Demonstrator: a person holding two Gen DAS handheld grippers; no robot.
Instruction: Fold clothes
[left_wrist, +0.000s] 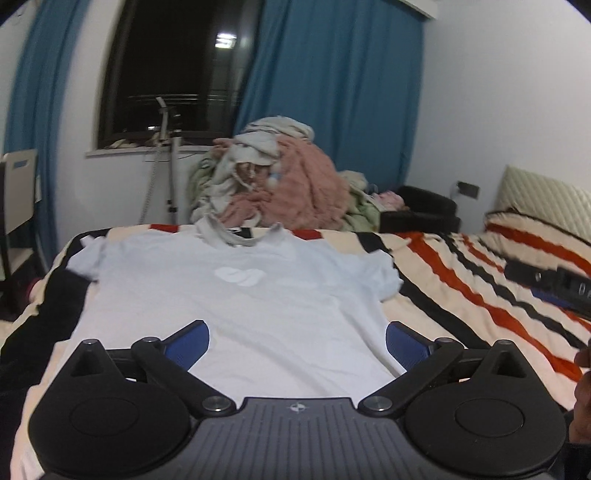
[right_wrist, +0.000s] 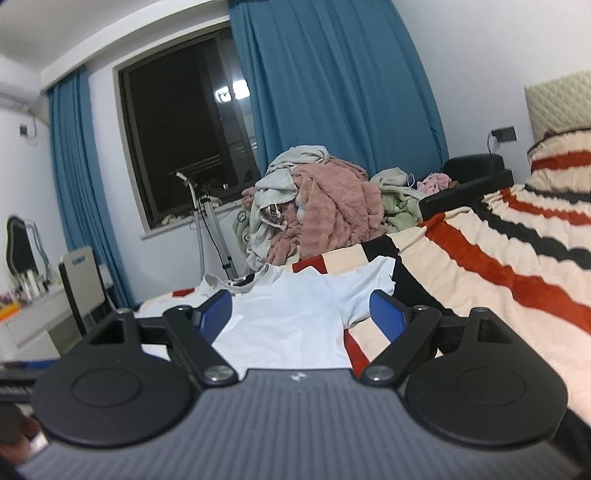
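Two black hand-held grippers with blue pads, left gripper (left_wrist: 297, 341) and right gripper (right_wrist: 301, 314), hover with jaws spread wide and nothing between them, above the near hem of a white short-sleeved T-shirt (left_wrist: 236, 306) spread flat, collar away, on a cream blanket striped red and black (left_wrist: 461, 295); beyond the shirt's collar a heap of pink and grey laundry (left_wrist: 288, 181) rises before blue curtains (left_wrist: 332, 81) and a dark window (left_wrist: 166, 66)

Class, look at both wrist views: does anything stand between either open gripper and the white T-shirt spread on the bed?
Nothing visible does. The white T-shirt lies flat directly ahead of the left gripper and the right gripper; both are open and empty.
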